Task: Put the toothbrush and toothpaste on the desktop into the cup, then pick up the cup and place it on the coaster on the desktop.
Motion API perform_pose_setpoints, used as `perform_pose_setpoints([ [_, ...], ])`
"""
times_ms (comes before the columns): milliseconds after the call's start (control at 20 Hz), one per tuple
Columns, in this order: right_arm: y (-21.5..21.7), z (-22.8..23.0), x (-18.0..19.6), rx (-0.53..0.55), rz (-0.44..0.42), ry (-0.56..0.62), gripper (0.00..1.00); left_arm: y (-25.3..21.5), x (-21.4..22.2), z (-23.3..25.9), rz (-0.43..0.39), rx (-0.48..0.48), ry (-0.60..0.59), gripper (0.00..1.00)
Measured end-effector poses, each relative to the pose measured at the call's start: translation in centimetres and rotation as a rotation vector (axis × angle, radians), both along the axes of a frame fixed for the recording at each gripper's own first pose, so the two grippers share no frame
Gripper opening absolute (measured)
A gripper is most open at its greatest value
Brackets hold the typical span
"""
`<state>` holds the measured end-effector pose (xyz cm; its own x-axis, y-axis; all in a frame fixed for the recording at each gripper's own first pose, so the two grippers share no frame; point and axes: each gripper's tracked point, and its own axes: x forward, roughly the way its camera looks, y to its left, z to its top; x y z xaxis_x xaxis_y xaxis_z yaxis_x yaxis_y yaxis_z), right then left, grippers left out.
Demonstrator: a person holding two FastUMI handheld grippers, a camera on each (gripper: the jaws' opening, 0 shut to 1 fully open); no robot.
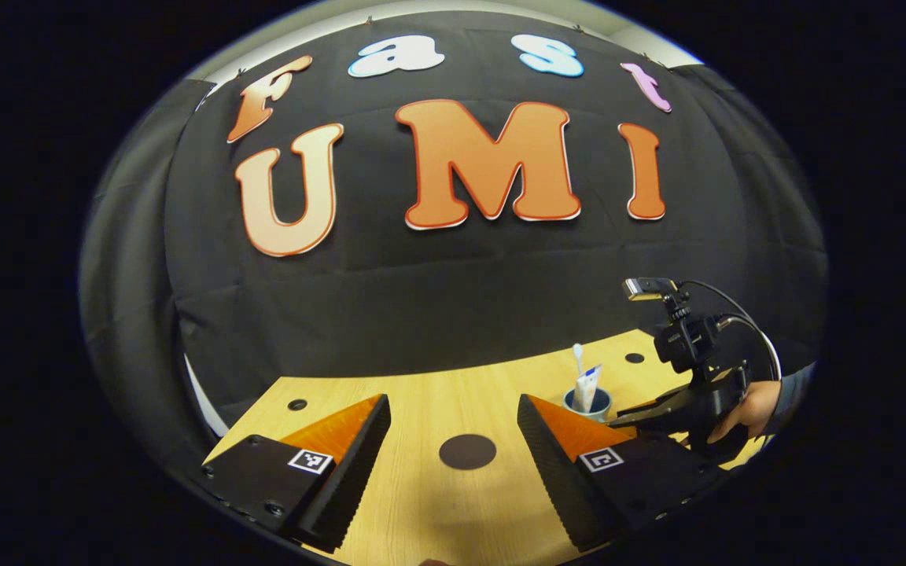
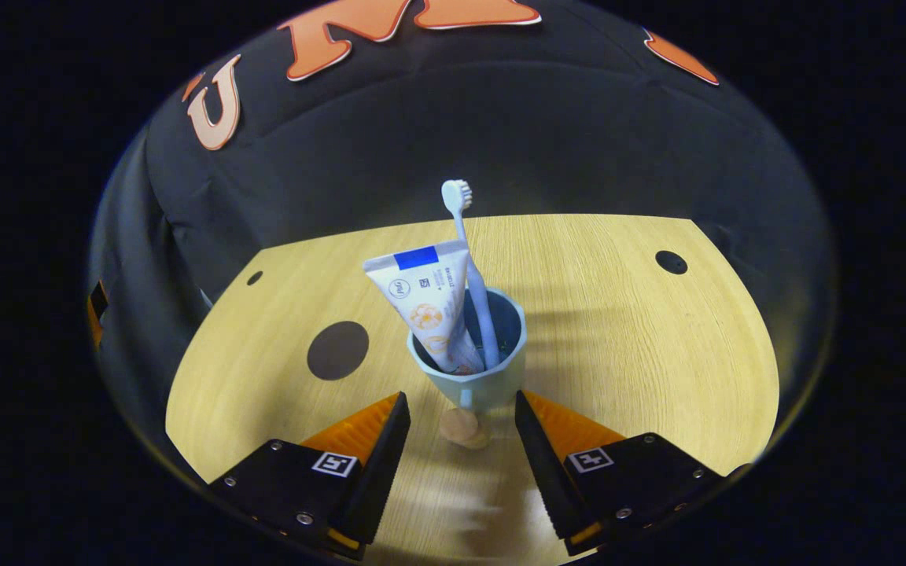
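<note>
In the right gripper view, the right gripper (image 2: 459,413) hangs over a light wooden desktop (image 2: 642,346) with its 2 fingers spread apart, nothing pressed between them. Just ahead of the fingertips stands a pale blue-green cup (image 2: 478,385), upright. Inside it, a white toothpaste tube (image 2: 426,303) with a blue band leans to the left, and a pale toothbrush (image 2: 470,267) stands nearly upright beside it, bristle head at the top. A small round wooden knob, seemingly the cup's handle (image 2: 462,427), sits at the cup's near side between the fingers. A dark round coaster (image 2: 337,350) lies on the desktop to the left, apart from the cup.
</note>
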<state>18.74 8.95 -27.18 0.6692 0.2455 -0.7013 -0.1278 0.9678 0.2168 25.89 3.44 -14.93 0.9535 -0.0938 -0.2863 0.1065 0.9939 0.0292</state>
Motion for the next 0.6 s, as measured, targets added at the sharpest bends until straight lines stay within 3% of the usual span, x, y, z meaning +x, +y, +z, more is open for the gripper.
perform_pose_setpoints([
  [300,0.2,-2.6,-0.1,-0.072,-0.017,0.127,0.74,2.9,-1.5,-1.2,0.064,0.001,0.057,0.98],
  [350,0.1,-3.0,0.1,-0.081,-0.028,0.147,0.65,3.3,-1.6,-1.7,0.077,-0.007,0.072,0.98],
  [400,0.1,-3.2,0.0,-0.085,-0.034,0.169,0.66,3.6,-1.7,-2.0,0.093,-0.015,0.089,0.98],
  [600,-0.2,-3.6,0.2,-0.103,-0.054,0.213,0.46,4.1,-2.3,-2.8,0.107,-0.032,0.116,0.98],
])
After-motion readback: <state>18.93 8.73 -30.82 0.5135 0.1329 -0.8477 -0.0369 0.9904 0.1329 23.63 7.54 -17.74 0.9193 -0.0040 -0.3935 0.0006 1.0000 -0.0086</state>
